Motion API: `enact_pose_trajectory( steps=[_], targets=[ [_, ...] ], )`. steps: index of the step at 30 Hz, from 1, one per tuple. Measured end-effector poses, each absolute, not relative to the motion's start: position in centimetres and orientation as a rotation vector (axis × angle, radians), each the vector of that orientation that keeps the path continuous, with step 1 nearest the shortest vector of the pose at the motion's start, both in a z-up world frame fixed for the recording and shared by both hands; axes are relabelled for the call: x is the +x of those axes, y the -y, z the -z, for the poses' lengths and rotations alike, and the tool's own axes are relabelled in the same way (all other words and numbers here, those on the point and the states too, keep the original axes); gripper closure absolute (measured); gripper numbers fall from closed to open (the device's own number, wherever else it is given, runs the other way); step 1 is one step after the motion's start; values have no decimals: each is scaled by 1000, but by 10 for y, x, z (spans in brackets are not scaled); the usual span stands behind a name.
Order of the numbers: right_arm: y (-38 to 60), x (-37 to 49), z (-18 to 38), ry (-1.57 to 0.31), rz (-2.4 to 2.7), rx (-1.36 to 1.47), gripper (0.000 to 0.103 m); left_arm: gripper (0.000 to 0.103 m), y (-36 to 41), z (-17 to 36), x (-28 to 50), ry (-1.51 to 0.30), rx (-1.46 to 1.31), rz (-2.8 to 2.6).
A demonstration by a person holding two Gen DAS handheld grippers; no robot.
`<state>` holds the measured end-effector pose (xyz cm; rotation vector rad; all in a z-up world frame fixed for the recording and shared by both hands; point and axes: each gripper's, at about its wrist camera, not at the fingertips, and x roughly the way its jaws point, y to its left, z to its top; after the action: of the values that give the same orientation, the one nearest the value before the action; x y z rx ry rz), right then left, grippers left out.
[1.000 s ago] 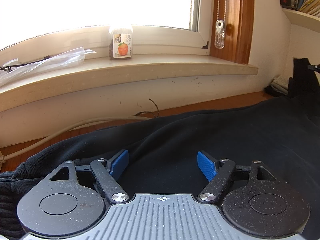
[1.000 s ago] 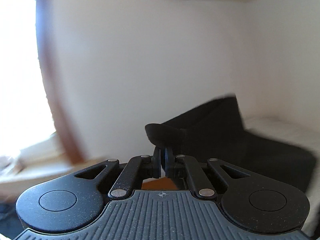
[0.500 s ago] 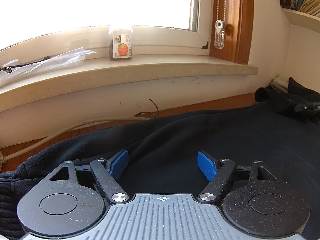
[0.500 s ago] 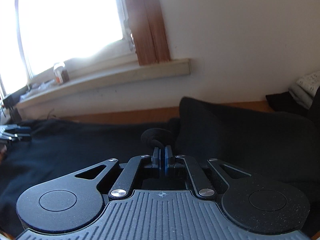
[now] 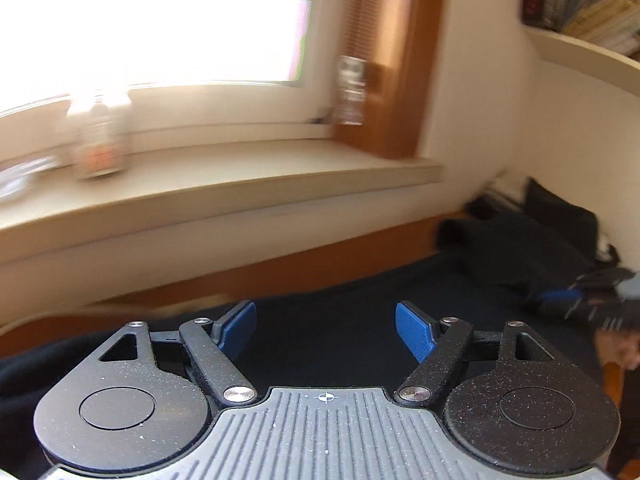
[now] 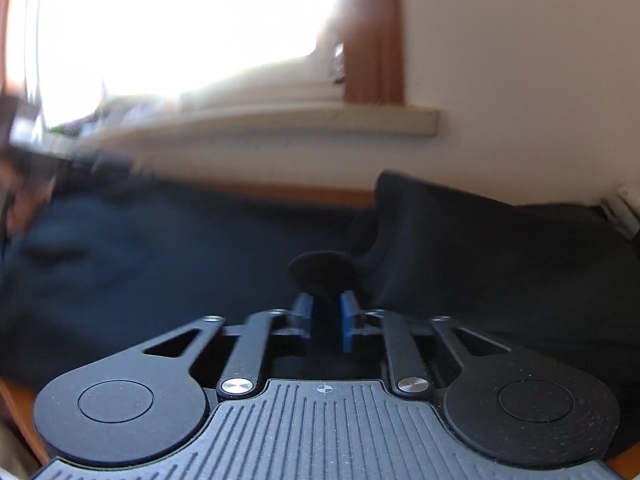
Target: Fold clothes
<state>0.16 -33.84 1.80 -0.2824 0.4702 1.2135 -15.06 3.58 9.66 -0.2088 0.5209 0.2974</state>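
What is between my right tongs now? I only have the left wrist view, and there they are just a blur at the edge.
Observer: In the right wrist view the right tongs are opening, with a bunched fold of the black garment between the pads.
Operator: Are the pads pressing on it?
Observer: It seems not. A dark gap shows inside the right blue pad, and the cloth looks loose between them.
Operator: Where does that fold lead?
Observer: Into a doubled-over flap that lies on the garment, to the right of the tongs.
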Motion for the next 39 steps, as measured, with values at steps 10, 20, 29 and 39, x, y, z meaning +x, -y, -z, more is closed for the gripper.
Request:
enact_pose_trajectory(
  steps=[10,20,29,39],
  targets=[
    [379,1,-24,-379,-1174,-283,59,29,19,-79,-15,-577,-275,-105],
    [424,47,-19,-393,-958,15,49,63,63,-50,35,-705,-252,10],
    [448,56,-14,-398,-938,138,50,95,79,-70,-11,-619,-178,39],
    [419,33,-20,-394,-1092,-89,54,51,75,-65,-24,-669,-139,-38]
  ],
)
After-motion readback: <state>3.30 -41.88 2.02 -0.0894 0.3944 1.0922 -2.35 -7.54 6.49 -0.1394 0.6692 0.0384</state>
